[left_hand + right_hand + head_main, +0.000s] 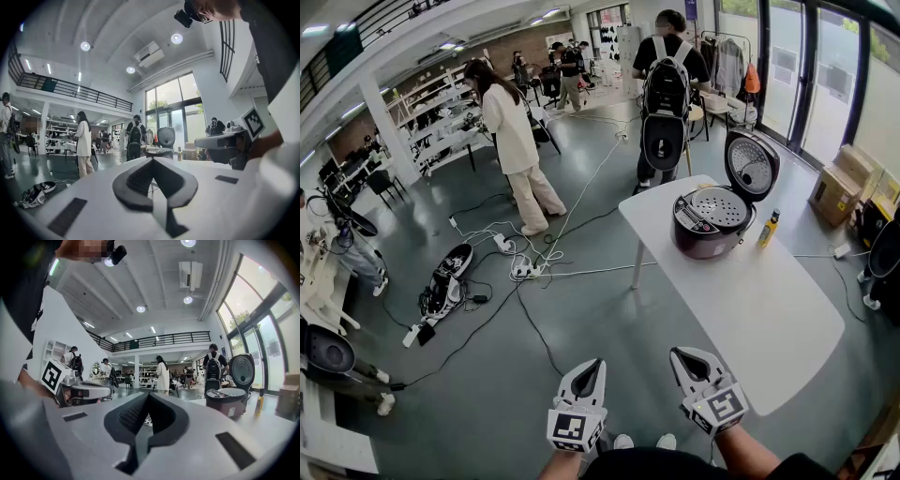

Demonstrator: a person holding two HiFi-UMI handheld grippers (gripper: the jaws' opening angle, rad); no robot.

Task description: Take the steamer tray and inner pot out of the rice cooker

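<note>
Rice cooker [712,223] open on bench [750,309]
We held left hand-held gripper [592,366] and right hand-held gripper [682,356] clenched, empty, well apart from it; steamer tray [718,206] sat inside

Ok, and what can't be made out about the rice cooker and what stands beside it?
Any inner pot: head view, covered by the steamer tray in the rice cooker.
The steamer tray: right gripper view, hidden below the cooker's rim, seen side-on.
Print on the control panel: too small in every view.
Label on the bottle: head view, too small.
</note>
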